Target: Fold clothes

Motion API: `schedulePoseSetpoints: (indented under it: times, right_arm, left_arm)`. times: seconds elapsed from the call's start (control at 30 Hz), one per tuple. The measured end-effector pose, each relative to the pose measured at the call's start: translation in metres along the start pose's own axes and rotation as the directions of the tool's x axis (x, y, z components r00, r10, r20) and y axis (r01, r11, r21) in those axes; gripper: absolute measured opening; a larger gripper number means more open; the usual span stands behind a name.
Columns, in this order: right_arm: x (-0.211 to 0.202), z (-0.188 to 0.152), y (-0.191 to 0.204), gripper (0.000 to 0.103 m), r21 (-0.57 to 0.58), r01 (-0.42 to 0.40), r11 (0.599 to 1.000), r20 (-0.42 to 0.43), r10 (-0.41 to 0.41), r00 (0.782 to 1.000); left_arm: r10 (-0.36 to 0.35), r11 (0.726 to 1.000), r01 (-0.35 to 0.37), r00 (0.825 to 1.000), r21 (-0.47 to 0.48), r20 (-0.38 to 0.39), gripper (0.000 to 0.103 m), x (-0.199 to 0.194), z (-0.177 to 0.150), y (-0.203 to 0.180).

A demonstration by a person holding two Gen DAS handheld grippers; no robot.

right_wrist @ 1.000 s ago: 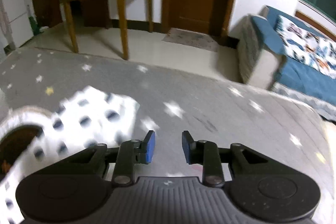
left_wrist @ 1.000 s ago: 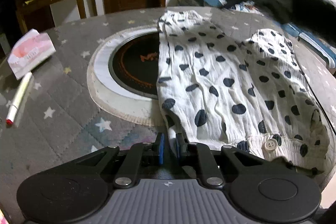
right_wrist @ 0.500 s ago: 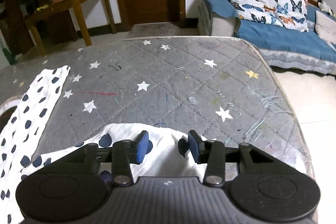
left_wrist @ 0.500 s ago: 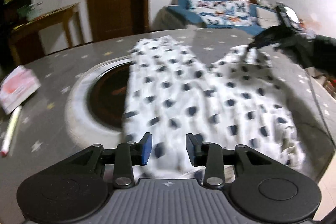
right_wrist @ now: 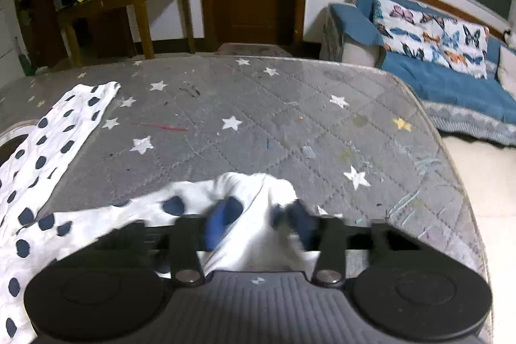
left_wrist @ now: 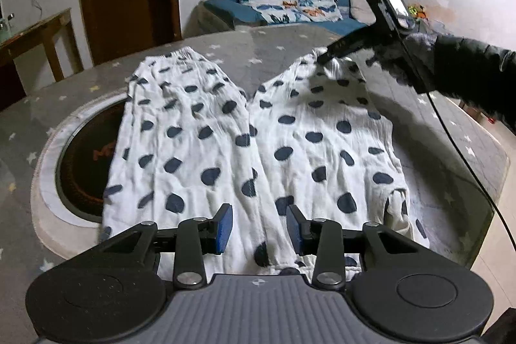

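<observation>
The polka-dot trousers lie spread flat on the table, the 2 legs side by side with their long axis running from the near edge toward the far edge. The left gripper hovers over the waistband end at the near edge, its jaws wide apart and holding nothing. The right gripper is at the far end of the right leg, cloth bunched between its blurred fingers; whether it pinches, I cannot tell. That hem is nearest to the right gripper.
</observation>
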State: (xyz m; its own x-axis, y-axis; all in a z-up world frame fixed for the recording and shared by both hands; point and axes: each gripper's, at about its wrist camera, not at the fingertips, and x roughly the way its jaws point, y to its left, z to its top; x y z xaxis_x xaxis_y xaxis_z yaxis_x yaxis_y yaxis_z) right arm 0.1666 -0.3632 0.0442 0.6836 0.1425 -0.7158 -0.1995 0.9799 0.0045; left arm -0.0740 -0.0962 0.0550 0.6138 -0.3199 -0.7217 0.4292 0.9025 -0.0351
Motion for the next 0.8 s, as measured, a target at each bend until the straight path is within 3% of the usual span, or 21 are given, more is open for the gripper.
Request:
schedulePoseSetpoints:
  times: [0.1, 0.37, 0.6, 0.7, 0.8]
  right_arm:
    - [-0.015, -0.004, 0.013, 0.008, -0.052, 0.037, 0.998, 0.05, -0.034, 0.998]
    - [-0.053, -0.039, 0.044, 0.009, -0.198, 0.032, 0.98, 0.043, -0.024, 0.999]
    - [-0.046, -0.025, 0.021, 0.018, -0.055, 0.007, 0.998, 0.022, -0.006, 1.0]
    - [-0.029, -0.013, 0.008, 0.032, 0.033, -0.009, 0.999, -0.005, 0.009, 1.0]
    - [-0.012, -0.007, 0.001, 0.038, 0.081, 0.003, 0.997, -0.025, -0.001, 1.0]
  left_arm:
    - [-0.008, 1.0, 0.008, 1.0, 0.001, -0.013, 0.04, 0.005, -0.002, 0.0]
    - [-0.016, 1.0, 0.016, 0.999, 0.007, -0.029, 0.04, 0.01, -0.007, 0.0]
    - [-0.026, 0.999, 0.027, 0.999, 0.018, -0.033, 0.04, 0.011, -0.006, -0.004]
    - [-0.034, 0.999, 0.035, 0.999, 0.017, -0.034, 0.041, 0.011, -0.006, -0.006]
    - [-0.044, 0.999, 0.044, 0.998, 0.023, -0.038, 0.041, 0.013, -0.005, -0.009]
